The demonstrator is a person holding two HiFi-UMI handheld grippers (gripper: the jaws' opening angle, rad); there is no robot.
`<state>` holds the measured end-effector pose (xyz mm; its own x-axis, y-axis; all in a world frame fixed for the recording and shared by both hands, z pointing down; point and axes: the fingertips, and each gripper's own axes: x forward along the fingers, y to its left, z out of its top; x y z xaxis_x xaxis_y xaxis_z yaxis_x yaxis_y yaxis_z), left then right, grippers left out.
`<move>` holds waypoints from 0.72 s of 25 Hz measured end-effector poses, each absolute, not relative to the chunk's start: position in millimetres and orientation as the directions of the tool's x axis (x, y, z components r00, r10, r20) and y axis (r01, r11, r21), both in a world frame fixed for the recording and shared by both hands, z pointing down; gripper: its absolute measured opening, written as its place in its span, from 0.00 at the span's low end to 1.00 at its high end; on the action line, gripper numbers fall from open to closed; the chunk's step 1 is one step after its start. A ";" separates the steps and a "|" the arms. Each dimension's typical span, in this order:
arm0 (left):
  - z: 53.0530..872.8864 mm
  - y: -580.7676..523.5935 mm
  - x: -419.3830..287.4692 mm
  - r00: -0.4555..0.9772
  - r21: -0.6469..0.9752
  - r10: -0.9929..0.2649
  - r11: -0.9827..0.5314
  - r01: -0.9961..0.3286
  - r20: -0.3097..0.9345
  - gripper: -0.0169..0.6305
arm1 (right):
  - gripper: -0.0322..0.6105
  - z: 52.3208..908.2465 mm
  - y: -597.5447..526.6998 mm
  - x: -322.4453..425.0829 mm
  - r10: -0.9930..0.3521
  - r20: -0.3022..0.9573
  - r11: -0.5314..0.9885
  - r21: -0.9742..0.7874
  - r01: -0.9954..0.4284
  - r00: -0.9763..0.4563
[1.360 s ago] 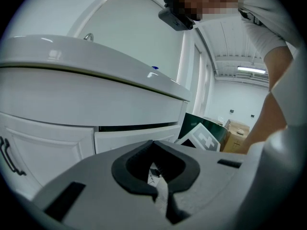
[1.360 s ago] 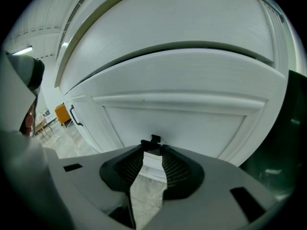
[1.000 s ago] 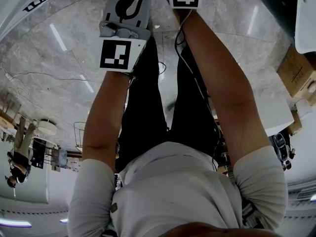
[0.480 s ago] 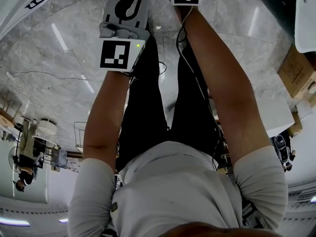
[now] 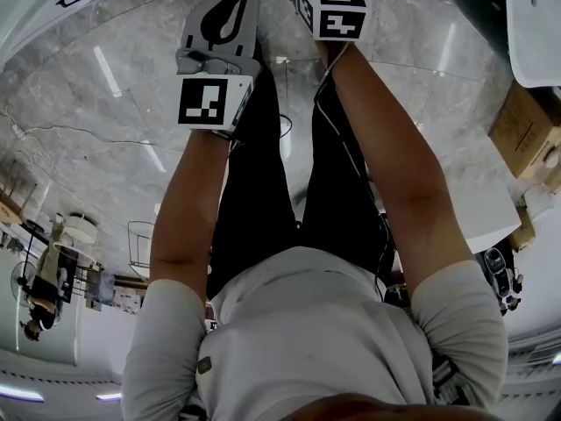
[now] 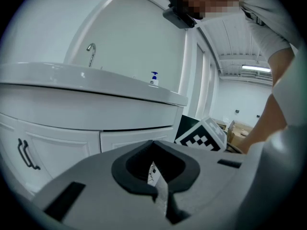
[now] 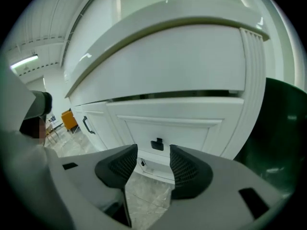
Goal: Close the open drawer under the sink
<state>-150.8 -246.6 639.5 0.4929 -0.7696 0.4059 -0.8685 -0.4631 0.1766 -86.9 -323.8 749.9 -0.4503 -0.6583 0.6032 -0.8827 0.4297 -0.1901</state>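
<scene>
The white drawer front (image 7: 165,123) with its small black pull (image 7: 157,144) sits under the white sink (image 7: 158,47), with a dark seam along its top edge. My right gripper (image 7: 153,153) faces that pull from a short way off. Its jaws have just been opening and stand open with nothing between them. In the head view only its marker cube (image 5: 337,7) shows. My left gripper (image 6: 153,145) is shut on nothing, level with the cabinet front (image 6: 129,140) to the left. It also shows in the head view (image 5: 230,11).
A tap (image 6: 90,49) and a soap bottle (image 6: 154,78) stand on the sink top. A cabinet door with a black handle (image 6: 26,155) is further left. A dark green panel (image 7: 283,128) flanks the cabinet's right. Cardboard boxes (image 5: 526,130) sit on the marble floor.
Both grippers have drawn back toward the person, and the right marker cube now shows more fully. A figure in the background has shifted.
</scene>
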 end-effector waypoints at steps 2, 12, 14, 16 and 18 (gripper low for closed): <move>628.1 -245.4 -149.1 0.487 0.177 -0.784 -0.456 -0.873 0.385 0.04 | 0.40 732.3 -312.4 -86.3 -0.663 0.583 0.450 -0.190 -0.872 -0.469; 532.1 -209.6 -139.6 0.473 0.189 -0.825 -0.434 -0.881 0.310 0.04 | 0.33 600.2 -244.1 -76.5 -0.665 0.472 0.575 -0.171 -0.800 -0.579; 510.3 -203.4 -136.7 0.472 0.190 -0.831 -0.433 -0.881 0.296 0.04 | 0.29 568.9 -237.0 -74.6 -0.665 0.441 0.601 -0.164 -0.783 -0.603; 487.0 -195.6 -131.4 0.480 0.179 -0.829 -0.446 -0.877 0.285 0.04 | 0.23 534.9 -228.9 -73.6 -0.660 0.411 0.628 -0.156 -0.762 -0.629; 459.6 -185.6 -128.4 0.489 0.165 -0.827 -0.461 -0.872 0.277 0.04 | 0.18 497.4 -217.4 -75.4 -0.648 0.379 0.664 -0.144 -0.733 -0.661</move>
<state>-128.4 -185.6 459.6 0.4895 -0.8270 0.2766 -0.8720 -0.4610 0.1647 -75.4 -217.4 497.4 -0.6610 -0.6477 0.3789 -0.7334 0.6644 -0.1435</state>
